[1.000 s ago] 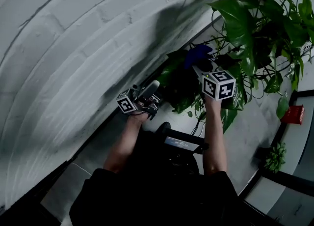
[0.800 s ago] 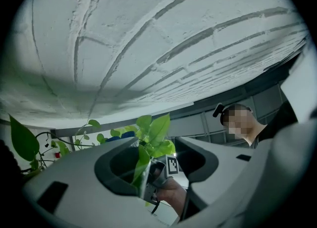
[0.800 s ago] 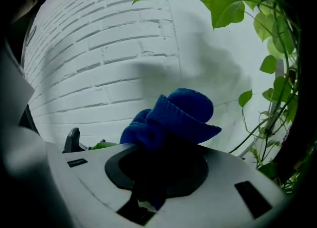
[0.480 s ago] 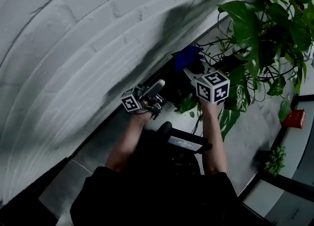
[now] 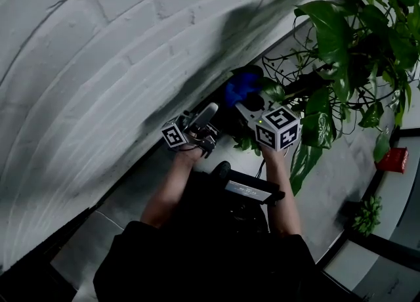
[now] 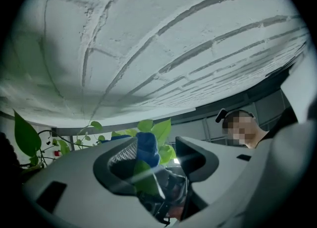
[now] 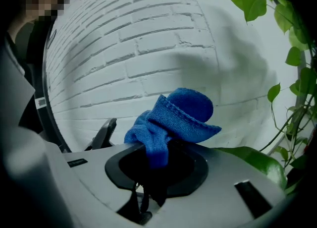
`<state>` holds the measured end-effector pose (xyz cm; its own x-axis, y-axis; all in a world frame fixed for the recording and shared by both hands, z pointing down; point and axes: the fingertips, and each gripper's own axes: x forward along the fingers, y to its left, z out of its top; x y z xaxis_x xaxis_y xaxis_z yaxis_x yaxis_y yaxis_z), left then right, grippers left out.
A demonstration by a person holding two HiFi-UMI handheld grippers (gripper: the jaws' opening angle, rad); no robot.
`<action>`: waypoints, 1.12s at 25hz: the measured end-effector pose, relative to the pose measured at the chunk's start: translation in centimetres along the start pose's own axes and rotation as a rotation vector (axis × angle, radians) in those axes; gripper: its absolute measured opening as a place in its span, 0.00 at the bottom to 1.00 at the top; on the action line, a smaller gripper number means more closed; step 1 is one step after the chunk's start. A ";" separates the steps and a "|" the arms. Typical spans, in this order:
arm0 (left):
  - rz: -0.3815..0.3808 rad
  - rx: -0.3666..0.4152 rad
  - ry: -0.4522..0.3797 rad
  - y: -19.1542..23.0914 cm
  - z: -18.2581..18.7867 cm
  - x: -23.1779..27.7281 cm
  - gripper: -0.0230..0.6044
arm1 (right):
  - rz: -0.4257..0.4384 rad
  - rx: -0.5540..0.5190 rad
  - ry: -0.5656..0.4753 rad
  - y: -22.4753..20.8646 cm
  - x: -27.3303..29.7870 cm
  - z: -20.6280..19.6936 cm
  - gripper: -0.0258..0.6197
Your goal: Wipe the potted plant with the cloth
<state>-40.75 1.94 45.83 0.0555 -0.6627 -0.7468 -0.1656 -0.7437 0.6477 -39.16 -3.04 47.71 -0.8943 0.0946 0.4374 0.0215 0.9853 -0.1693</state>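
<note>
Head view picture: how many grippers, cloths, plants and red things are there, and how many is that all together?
Grippers: 2, the left gripper and the right gripper
Cloths: 1, the blue cloth
Plants: 2, the big potted plant and the small plant
Red things: 1, the red thing
Total: 6

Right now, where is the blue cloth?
The blue cloth is clamped in the right gripper, centre of the head view, at the left edge of the potted plant.
</note>
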 end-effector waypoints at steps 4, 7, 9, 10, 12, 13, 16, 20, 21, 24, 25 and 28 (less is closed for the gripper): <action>0.004 -0.006 -0.002 0.1 -0.1 -0.2 0.42 | 0.020 -0.003 0.007 1.3 -0.1 -1.0 0.21; 0.006 -0.008 -0.003 0.0 0.0 -0.3 0.43 | 0.022 -0.038 0.020 2.2 0.0 -1.3 0.21; 0.007 -0.009 -0.005 -0.2 -0.1 -0.3 0.44 | 0.019 -0.100 0.040 3.2 -0.1 -1.4 0.21; 0.007 -0.009 -0.006 -0.3 -0.1 -0.3 0.44 | 0.016 -0.134 0.054 3.7 -0.1 -1.5 0.21; 0.006 -0.008 -0.008 -0.5 -0.1 -0.3 0.44 | 0.008 -0.195 0.079 4.7 0.0 -1.7 0.21; 0.006 -0.008 -0.010 -0.7 0.0 -0.4 0.44 | 0.003 -0.224 0.090 5.1 0.0 -1.8 0.21; -0.001 -0.008 -0.021 -1.1 0.2 -0.6 0.44 | -0.003 -0.308 0.110 6.5 0.2 -2.0 0.21; 0.001 -0.003 -0.020 -1.4 0.3 -0.7 0.44 | 0.020 -0.322 0.115 7.7 0.3 -2.3 0.21; 0.004 -0.002 -0.016 -1.4 0.2 -0.7 0.44 | 0.026 -0.309 0.111 7.7 0.3 -2.4 0.21; 0.010 0.000 -0.006 -1.4 0.1 -0.9 0.44 | 0.046 -0.260 0.090 7.7 0.2 -2.6 0.21; 0.012 -0.001 -0.003 -1.4 0.0 -1.0 0.44 | 0.057 -0.240 0.082 7.8 0.2 -2.7 0.21; 0.016 0.001 0.005 -1.3 -0.1 -1.2 0.44 | 0.103 -0.185 0.057 8.0 0.1 -2.9 0.21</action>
<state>-40.53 3.70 45.85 0.0573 -0.6748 -0.7358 -0.1676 -0.7331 0.6592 -37.76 5.29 48.92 -0.8564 0.1992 0.4763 0.1982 0.9787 -0.0530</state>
